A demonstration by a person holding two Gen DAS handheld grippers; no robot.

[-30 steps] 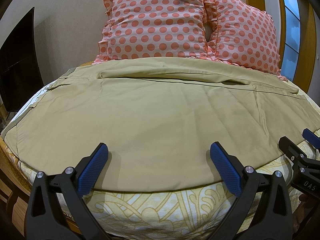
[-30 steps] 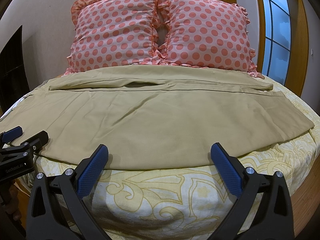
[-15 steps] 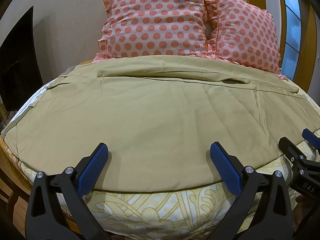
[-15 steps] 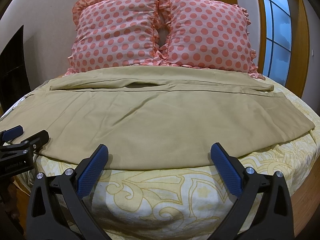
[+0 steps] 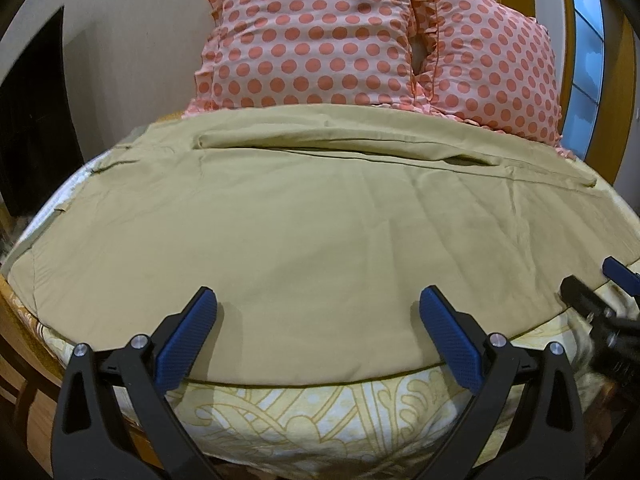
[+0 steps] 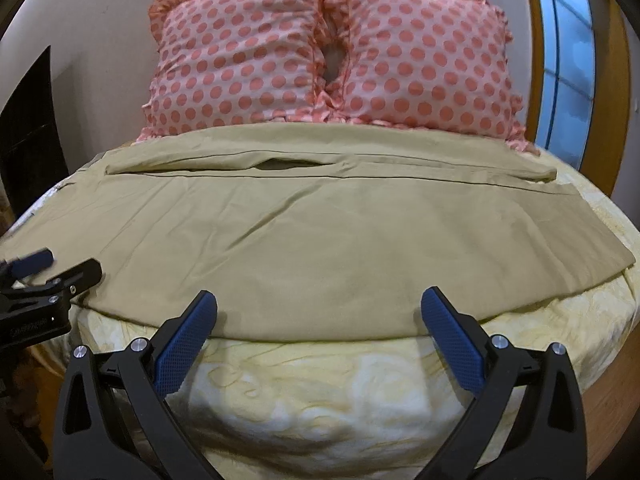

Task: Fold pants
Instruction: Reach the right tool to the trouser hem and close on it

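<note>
Khaki pants [image 5: 304, 232] lie spread flat across the bed, one leg folded along the far side by the pillows; they also show in the right wrist view [image 6: 320, 240]. My left gripper [image 5: 318, 304] is open and empty, its blue fingertips just over the pants' near hem. My right gripper [image 6: 318, 304] is open and empty, its tips at the near hem toward the right end. The right gripper shows at the right edge of the left wrist view [image 5: 600, 312]; the left gripper shows at the left edge of the right wrist view [image 6: 48, 280].
The bed has a yellow patterned sheet [image 5: 320, 412] [image 6: 320, 380]. Two pink polka-dot pillows [image 5: 320, 36] [image 6: 332, 56] stand against the wall behind the pants. A window [image 6: 568, 60] is at the right, a dark panel [image 5: 32, 120] at the left.
Both grippers have moved forward and slightly lower toward the pants' near hem, and the bed looms larger. Both stay open. The pants have not moved.
</note>
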